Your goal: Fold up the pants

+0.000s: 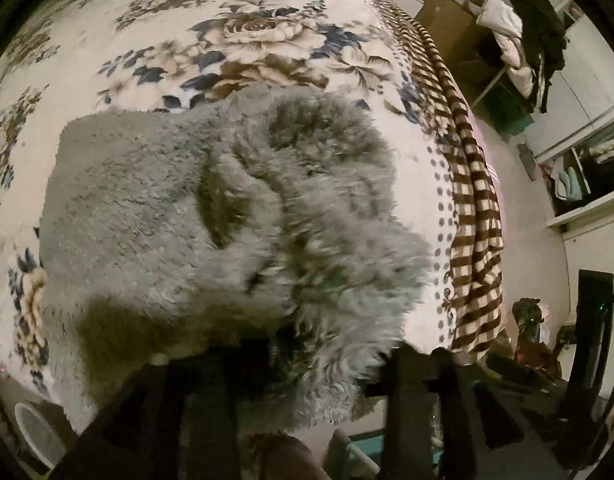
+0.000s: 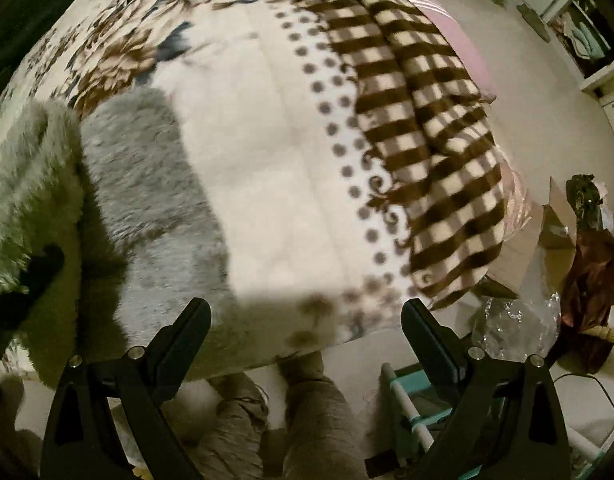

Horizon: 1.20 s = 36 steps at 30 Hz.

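Observation:
Grey fluffy pants lie bunched on a floral blanket that covers a bed. In the left wrist view my left gripper points down at them, and its dark, blurred fingers stand apart with a shaggy fold of the pants between them. In the right wrist view the pants lie at the left with a raised fold, and the left gripper shows as a dark shape against that fold. My right gripper hangs open over bare blanket near the bed's front edge, with nothing between its fingers.
A brown-and-cream checked blanket hangs over the bed's right side. A person's legs stand at the front edge beside a teal rack. Boxes and bags clutter the floor on the right. A clothes-piled chair stands beyond.

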Available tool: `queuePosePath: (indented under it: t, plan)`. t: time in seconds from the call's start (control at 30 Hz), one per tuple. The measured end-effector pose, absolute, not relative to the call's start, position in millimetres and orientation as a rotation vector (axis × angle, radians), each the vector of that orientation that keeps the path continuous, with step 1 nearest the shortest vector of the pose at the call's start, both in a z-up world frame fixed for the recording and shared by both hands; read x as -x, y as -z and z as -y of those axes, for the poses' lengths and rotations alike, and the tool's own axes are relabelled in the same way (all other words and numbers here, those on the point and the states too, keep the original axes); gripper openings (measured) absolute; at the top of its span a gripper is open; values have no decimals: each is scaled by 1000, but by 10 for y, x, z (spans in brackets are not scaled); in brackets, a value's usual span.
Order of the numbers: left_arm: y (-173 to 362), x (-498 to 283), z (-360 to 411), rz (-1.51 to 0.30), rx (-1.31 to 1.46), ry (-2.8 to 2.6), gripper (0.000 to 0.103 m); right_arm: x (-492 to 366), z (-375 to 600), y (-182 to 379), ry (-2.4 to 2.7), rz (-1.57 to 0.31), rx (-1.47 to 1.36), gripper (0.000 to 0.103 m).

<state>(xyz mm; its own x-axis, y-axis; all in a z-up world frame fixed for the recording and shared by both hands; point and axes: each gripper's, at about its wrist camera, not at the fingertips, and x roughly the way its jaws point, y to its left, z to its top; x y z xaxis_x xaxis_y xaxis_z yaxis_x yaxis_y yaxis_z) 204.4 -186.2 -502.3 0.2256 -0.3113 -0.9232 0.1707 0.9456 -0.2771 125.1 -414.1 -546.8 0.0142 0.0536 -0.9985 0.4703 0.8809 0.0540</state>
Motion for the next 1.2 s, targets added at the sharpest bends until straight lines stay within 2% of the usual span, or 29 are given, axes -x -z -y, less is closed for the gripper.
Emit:
queuePosePath:
  t: [0.03,0.07,0.1,0.2,0.33,0.43,0.63,0.73,0.77,0.8,0.83,0.87,1.0,1.13,1.17,1.2]
  plan:
    - [4987,-2040,1839,-1305,137,334,51,-1242,4189,5468,331,-1530,-439,98]
    - [4930,-2028,1824,-1303,148,336,67,-1242,4225,5452,320,-1521,-450,98]
    - [4842,-2016,1794,-1304,155,335,78,-1252,4228,5433,309,-1514,-460,98]
    - [4699,-1960,1648,-1297,170,302,84,-1337,4230,5326,249,-1485,-515,98]
    - [4406,-1967,1148,-1247,169,144,85,-1643,4074,5118,122,-1446,-548,98]
    - [4384,-2049,779,-1225,135,-11,85,-1966,3824,5013,14,-1420,-549,98]
    - [4701,-2169,118,-1283,170,-187,85,-2443,3220,4938,-155,-1437,-597,98]
    - [4831,-2155,-2,-1310,202,-208,85,-2558,2944,5179,-152,-1522,-584,98]
    - [4855,-2138,-37,-1317,219,-210,85,-2581,2892,5283,-142,-1555,-573,88]
    - [4874,-2132,-62,-1325,234,-207,85,-2593,2866,5363,-125,-1575,-571,52]
    - [4881,-2130,-67,-1329,247,-201,85,-2583,2869,5438,-87,-1591,-567,34]
    - [4883,-2129,-64,-1331,257,-192,85,-2566,2899,5447,-64,-1588,-576,23]
    - [4889,-2172,-16,-1329,269,-149,85,-2362,3267,5137,28,-1466,-607,19]
    - [4924,-2285,105,-1331,261,-99,85,-2077,3673,4991,126,-1453,-640,19]
    - [4947,-2325,139,-1332,261,-83,85,-2031,3754,5032,139,-1469,-638,21]
    - [4973,-2369,169,-1335,264,-66,85,-1996,3803,5115,138,-1500,-641,31]
